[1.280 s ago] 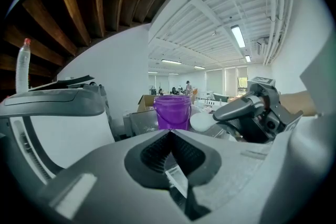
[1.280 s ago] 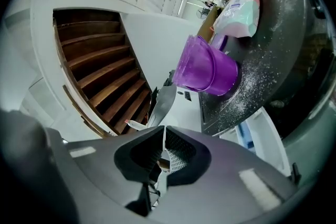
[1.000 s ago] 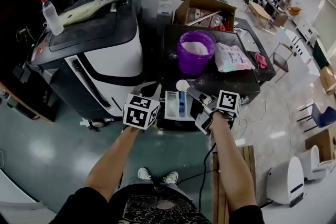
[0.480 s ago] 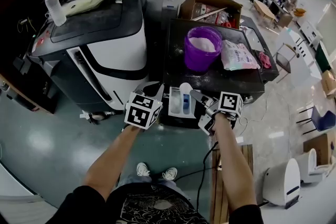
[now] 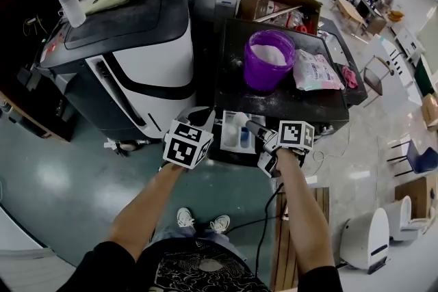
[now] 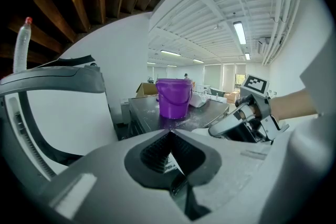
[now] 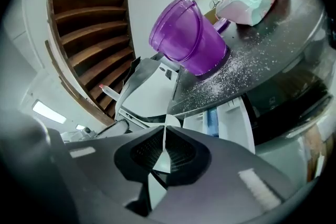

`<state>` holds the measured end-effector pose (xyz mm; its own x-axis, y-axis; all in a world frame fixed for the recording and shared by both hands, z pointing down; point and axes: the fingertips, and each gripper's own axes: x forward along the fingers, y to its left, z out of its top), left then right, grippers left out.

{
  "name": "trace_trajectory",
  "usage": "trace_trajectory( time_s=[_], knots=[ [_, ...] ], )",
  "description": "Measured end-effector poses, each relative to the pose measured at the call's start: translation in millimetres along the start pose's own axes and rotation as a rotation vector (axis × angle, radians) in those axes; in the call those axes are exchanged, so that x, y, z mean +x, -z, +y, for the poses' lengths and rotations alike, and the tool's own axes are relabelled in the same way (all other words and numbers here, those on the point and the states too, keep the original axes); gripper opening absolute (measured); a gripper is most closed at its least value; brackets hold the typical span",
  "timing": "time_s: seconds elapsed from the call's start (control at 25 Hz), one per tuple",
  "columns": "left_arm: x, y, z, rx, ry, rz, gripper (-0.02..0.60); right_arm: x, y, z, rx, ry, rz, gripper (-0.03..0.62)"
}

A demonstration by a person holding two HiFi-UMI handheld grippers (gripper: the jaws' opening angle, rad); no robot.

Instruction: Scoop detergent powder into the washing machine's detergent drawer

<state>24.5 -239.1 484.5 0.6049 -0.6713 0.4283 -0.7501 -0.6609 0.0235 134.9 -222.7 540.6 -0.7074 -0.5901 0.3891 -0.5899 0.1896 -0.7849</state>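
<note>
White scoop is clenched edge-on in the right claw over the open detergent drawer; the left claw is pressed together, empty, just beside.

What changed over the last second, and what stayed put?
The right gripper, shut on the white scoop, eased the scoop slightly down over the open drawer. Nothing was taken hold of or let go. The left gripper stays shut and empty beside the drawer, and the purple bucket hasn't moved.
</note>
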Motion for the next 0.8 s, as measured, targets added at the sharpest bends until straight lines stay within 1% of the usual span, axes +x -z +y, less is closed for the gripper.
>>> trace_trajectory(
  time_s=[0.28, 0.6, 0.8],
  knots=[
    [6.1, 7.8, 1.1, -0.001, 0.004, 0.018, 0.000, 12.4, 8.6, -12.4, -0.100, 0.063, 0.075, 0.035],
    [9.0, 11.8, 1.9, -0.008, 0.007, 0.029, 0.000, 20.6, 11.7, -22.7, -0.192, 0.123, 0.133, 0.035],
    [10.0, 14.2, -0.9, -0.018, 0.023, 0.029, 0.000, 22.4, 13.6, -26.9, -0.296, 0.179, 0.174, 0.035]
  ],
)
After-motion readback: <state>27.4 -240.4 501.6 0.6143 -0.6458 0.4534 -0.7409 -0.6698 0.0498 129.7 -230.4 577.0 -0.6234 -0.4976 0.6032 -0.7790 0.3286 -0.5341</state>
